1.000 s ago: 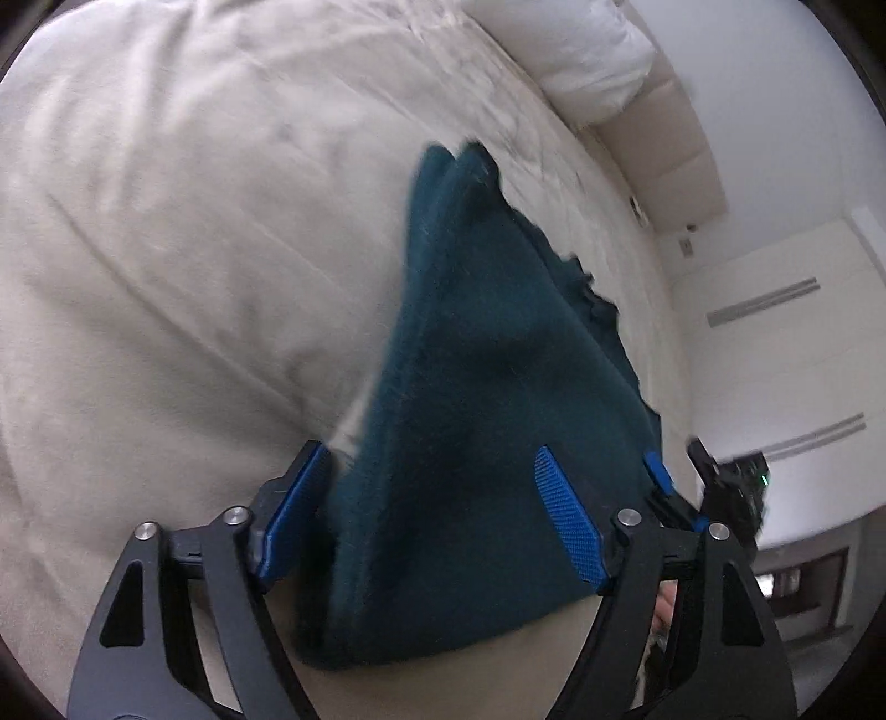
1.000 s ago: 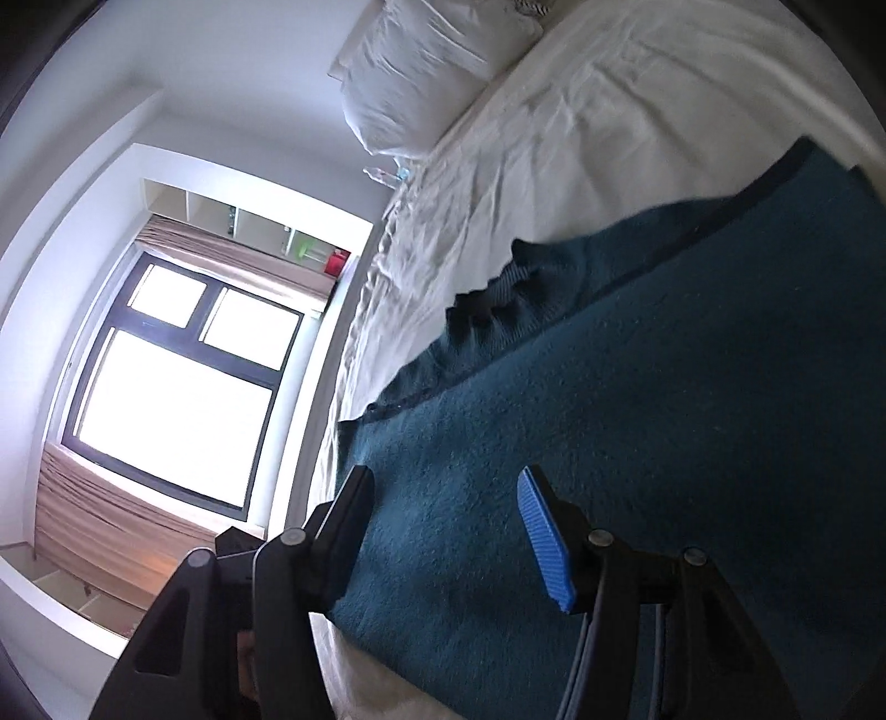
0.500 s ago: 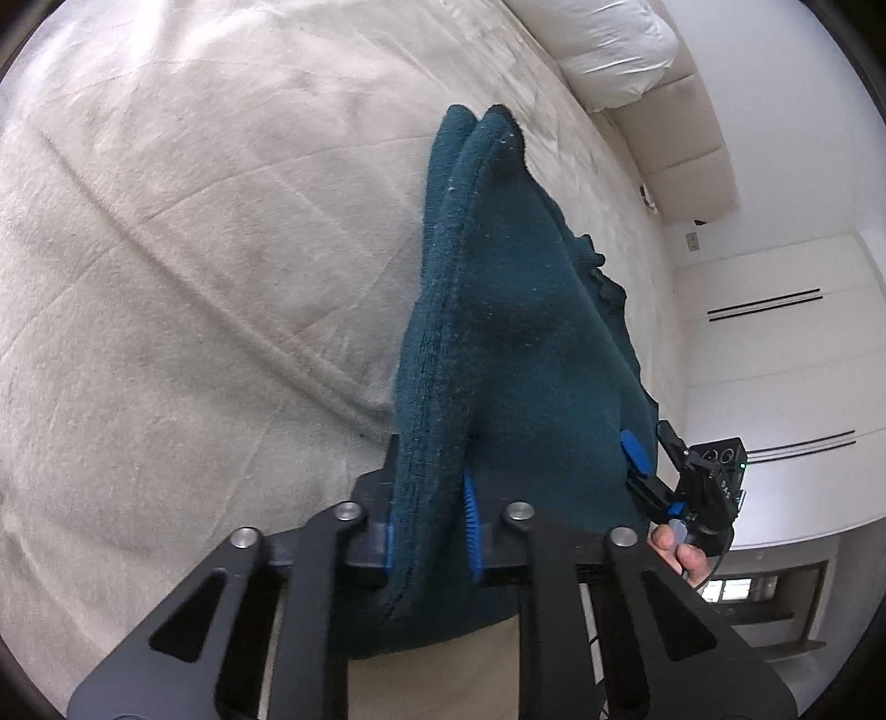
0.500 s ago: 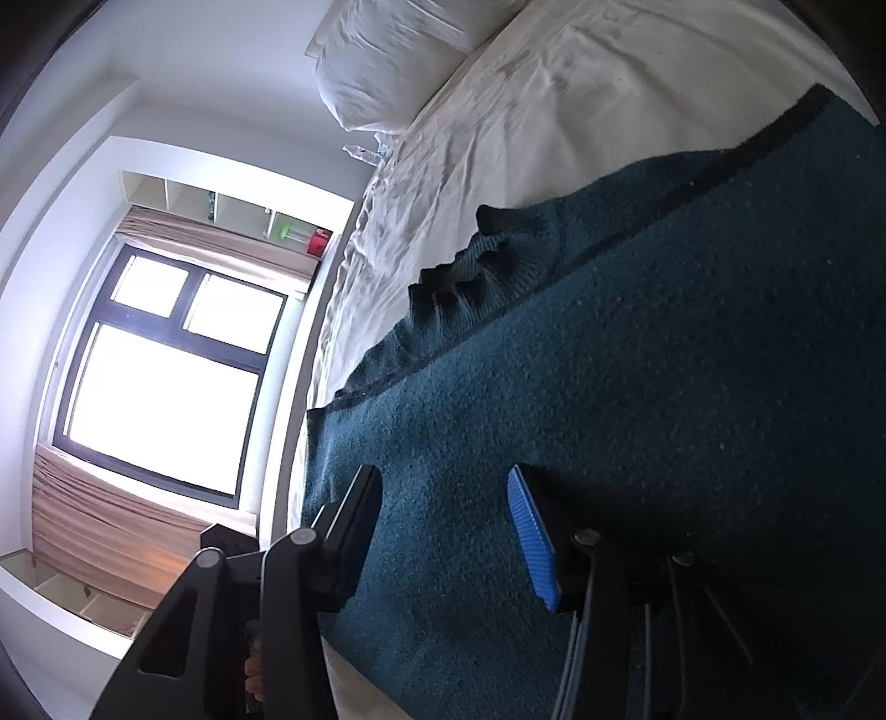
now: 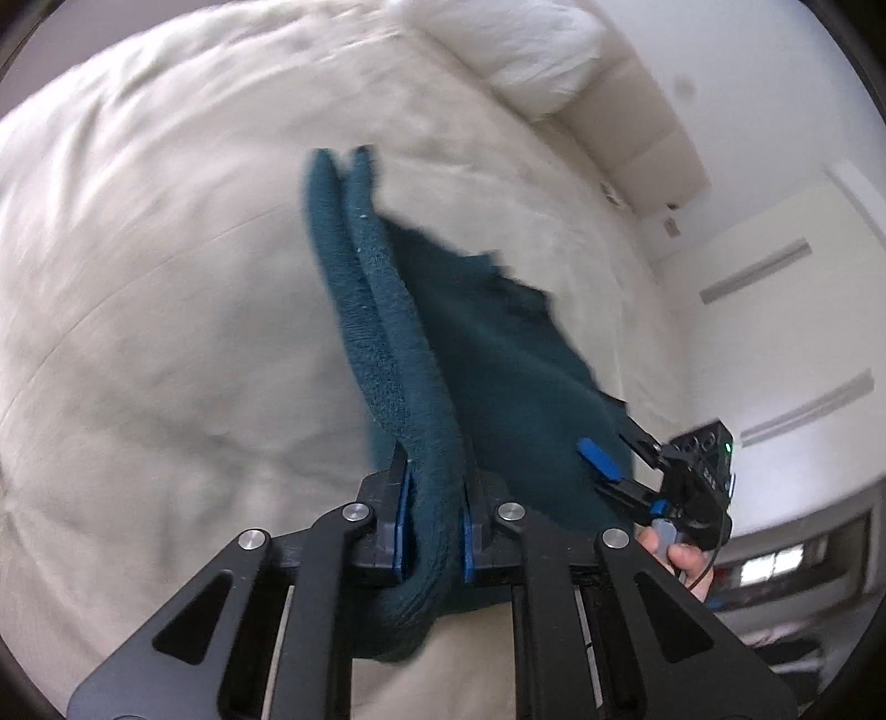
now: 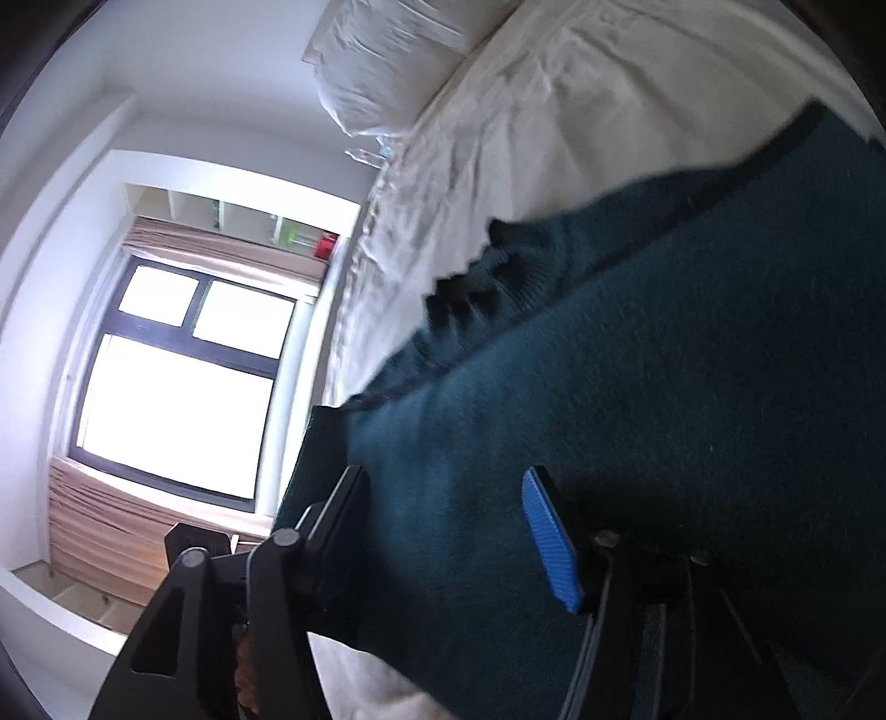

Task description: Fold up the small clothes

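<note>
A dark teal knitted garment (image 5: 476, 365) lies on a cream bed (image 5: 166, 332). My left gripper (image 5: 434, 531) is shut on the garment's near folded edge and lifts it off the bed. In the right wrist view the garment (image 6: 664, 387) fills the lower right. My right gripper (image 6: 448, 526) is open, its jaws wide apart over the cloth's near edge. It also shows in the left wrist view (image 5: 614, 459) at the garment's right side.
White pillows (image 5: 515, 50) and a padded headboard (image 5: 648, 133) stand at the bed's far end. In the right wrist view a bright window (image 6: 177, 382) and shelves (image 6: 232, 216) are beyond the bed's left side.
My left gripper closed on the garment's edge and raised it. My right gripper stayed open and slid a little further over the cloth.
</note>
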`<control>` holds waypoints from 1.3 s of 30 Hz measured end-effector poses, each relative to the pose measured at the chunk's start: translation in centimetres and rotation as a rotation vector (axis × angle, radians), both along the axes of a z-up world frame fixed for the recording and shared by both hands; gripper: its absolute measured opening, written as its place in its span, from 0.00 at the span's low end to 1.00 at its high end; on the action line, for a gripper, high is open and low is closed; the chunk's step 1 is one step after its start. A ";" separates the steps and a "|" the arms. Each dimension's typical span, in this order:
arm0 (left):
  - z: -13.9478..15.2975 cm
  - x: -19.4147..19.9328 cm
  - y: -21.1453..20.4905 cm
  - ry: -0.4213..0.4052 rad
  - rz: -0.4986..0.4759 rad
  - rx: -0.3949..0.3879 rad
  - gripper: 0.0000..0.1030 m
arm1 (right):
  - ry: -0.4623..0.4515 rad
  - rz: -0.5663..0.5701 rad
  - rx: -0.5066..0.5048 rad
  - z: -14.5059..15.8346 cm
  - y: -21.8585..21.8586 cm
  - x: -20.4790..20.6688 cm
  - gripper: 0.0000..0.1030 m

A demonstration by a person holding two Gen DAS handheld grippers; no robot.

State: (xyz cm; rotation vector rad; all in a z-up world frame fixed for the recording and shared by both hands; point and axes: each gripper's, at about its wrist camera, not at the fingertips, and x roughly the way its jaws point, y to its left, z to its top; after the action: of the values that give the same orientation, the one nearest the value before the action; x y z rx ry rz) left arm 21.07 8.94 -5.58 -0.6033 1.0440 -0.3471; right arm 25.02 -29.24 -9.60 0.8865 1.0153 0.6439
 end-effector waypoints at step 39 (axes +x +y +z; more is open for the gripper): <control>-1.4 -2.6 -26.1 -0.117 -0.395 0.146 0.11 | 0.075 0.033 -0.174 1.6 -8.8 4.6 0.13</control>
State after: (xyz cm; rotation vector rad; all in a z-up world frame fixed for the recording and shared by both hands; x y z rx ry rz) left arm 18.43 -17.15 -6.94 -0.2393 1.0633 -0.6373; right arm 29.57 -37.99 -7.98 0.7463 1.1372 0.5445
